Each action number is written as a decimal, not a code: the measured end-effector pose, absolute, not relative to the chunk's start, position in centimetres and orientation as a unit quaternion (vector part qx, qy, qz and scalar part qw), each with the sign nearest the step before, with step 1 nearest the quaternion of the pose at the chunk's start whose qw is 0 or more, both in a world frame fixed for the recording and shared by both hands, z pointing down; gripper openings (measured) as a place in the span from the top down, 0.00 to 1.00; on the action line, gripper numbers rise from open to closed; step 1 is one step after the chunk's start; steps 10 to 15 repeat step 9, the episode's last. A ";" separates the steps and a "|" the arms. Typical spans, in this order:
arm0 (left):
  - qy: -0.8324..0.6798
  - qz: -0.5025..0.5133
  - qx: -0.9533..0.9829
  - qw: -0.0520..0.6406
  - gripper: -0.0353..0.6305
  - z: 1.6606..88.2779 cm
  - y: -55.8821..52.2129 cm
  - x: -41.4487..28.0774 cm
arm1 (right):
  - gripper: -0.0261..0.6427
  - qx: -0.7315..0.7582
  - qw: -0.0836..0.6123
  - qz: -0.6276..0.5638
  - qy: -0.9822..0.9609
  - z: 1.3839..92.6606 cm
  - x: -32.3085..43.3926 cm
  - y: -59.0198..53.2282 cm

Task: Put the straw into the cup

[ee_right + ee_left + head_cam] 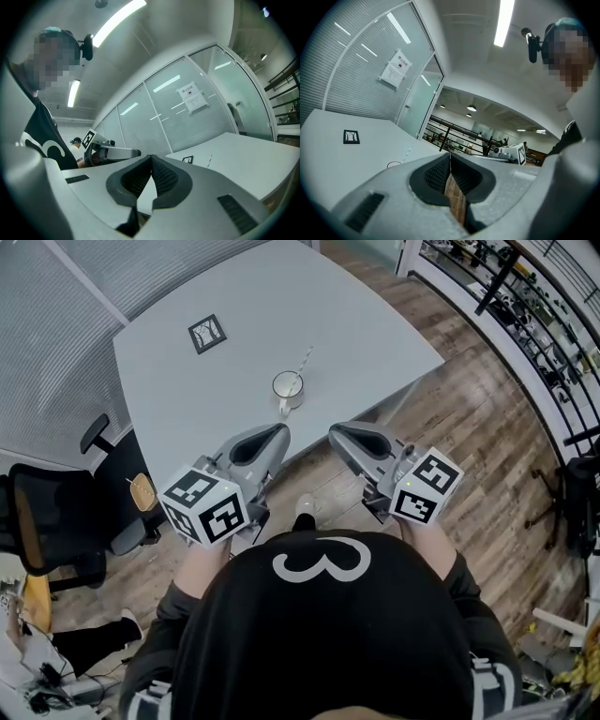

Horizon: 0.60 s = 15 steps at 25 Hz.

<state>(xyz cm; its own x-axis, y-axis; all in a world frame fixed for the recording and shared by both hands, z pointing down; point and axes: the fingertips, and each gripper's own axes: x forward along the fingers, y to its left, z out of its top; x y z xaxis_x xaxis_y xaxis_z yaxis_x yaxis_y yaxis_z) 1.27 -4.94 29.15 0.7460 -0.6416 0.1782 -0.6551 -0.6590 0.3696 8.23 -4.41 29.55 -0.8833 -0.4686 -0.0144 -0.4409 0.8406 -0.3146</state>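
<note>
A white cup (288, 386) stands on the grey table (187, 399), near its front edge. A white straw (306, 358) rises from the cup's rim and leans to the far right; it appears to stand in the cup. Both grippers hang off the table's near edge, over the wooden floor, pointing toward the cup. My left gripper (279, 430) is shut with nothing between its pads (450, 154). My right gripper (336, 430) is shut and empty as well (151, 157). The cup's rim (393, 164) and the straw (408, 152) show small, past the left jaws.
A black-framed square marker (207, 333) lies on the table's far left. A black office chair (42, 521) stands at the left on the wooden floor (469, 427). Glass walls bound the table's far side, and a railing (506, 277) runs at the right.
</note>
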 end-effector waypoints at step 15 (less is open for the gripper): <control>-0.358 0.021 0.913 0.194 0.92 28.6 -2.6 2.8 | 0.94 -0.237 0.050 -0.145 0.959 29.0 9.6 -2.3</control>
